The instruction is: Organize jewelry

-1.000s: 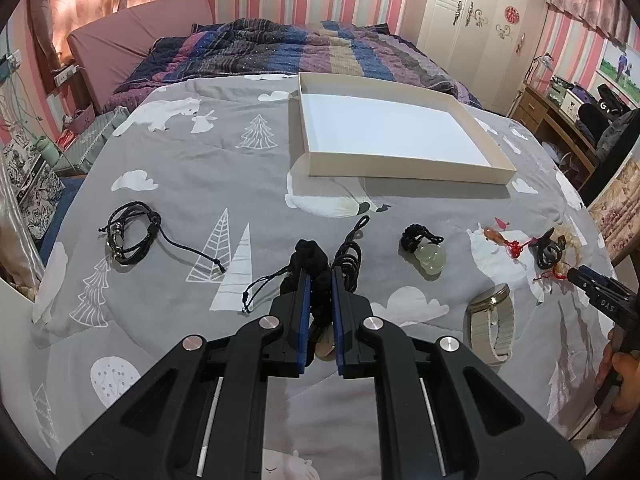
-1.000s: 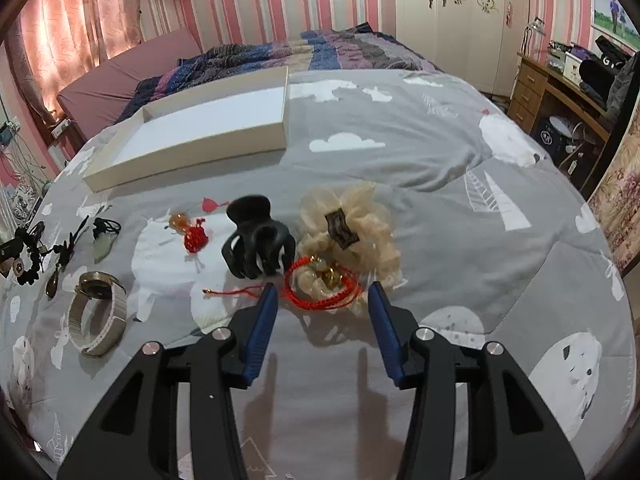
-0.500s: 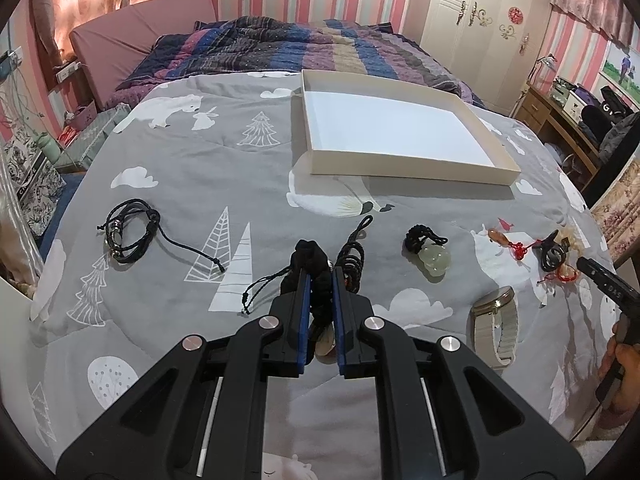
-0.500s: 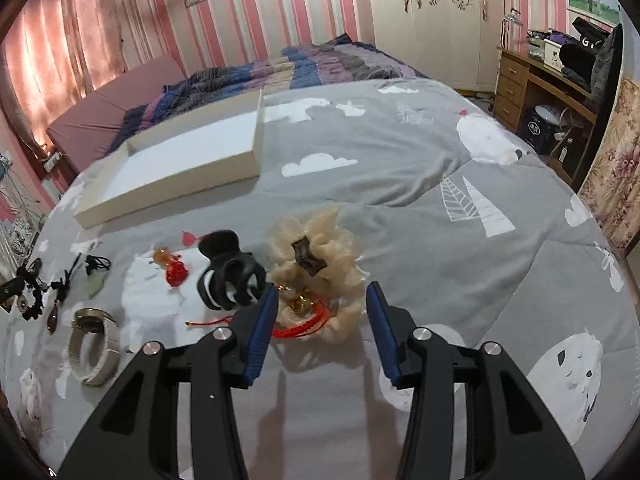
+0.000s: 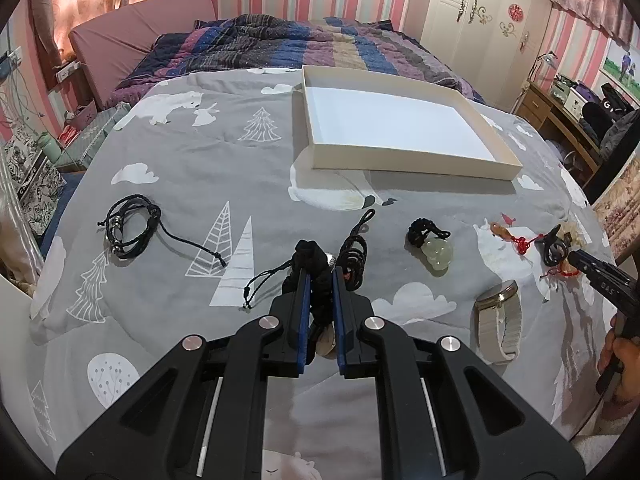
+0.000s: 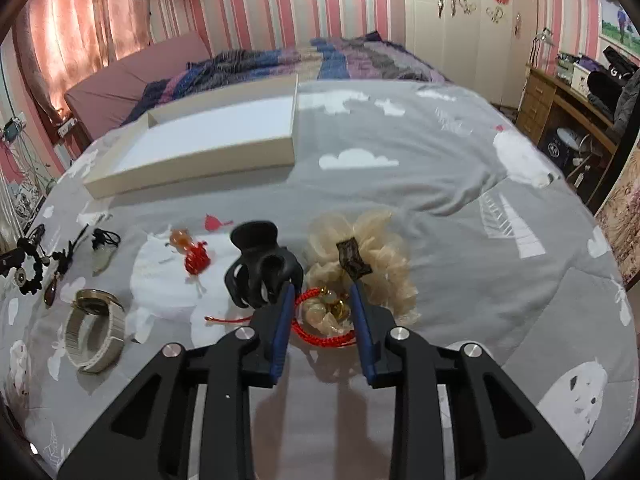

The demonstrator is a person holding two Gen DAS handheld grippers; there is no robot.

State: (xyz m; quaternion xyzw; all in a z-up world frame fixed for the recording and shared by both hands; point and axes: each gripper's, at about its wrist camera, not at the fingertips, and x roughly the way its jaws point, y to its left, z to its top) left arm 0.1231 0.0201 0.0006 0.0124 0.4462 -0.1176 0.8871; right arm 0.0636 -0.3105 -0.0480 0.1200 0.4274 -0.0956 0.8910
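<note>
You're mid pick-up on both sides, nothing in the box yet. Your left gripper (image 5: 319,276) is clamped nearly closed on a black beaded bracelet (image 5: 316,268), cords trailing out to either side on the grey bedspread (image 5: 200,168); that one looks ready to lift and carry to the white box (image 5: 400,130), which sits empty farther up the bed, well apart from the jewelry row. Your right gripper (image 6: 322,300) has just been closing its jaws around the red cord bracelet (image 6: 320,328) w/ the gold charms, but the pads don't press it yet, so it's not gripping. The bracelet lies between the fingers, partly on the cream scrunchie (image 6: 372,256) and just beside the black claw clip (image 6: 260,272). Next move, imo: finish the squeeze on the cord only, low enough to catch the thin braid w/o snagging scrunchie fabric or nudging the clip, then lift. The bracelet itself is a thin bright-red woven loop, limp, w/ a loose tail running left across the bedspread, and small gold beads bunched near the middle.
</note>
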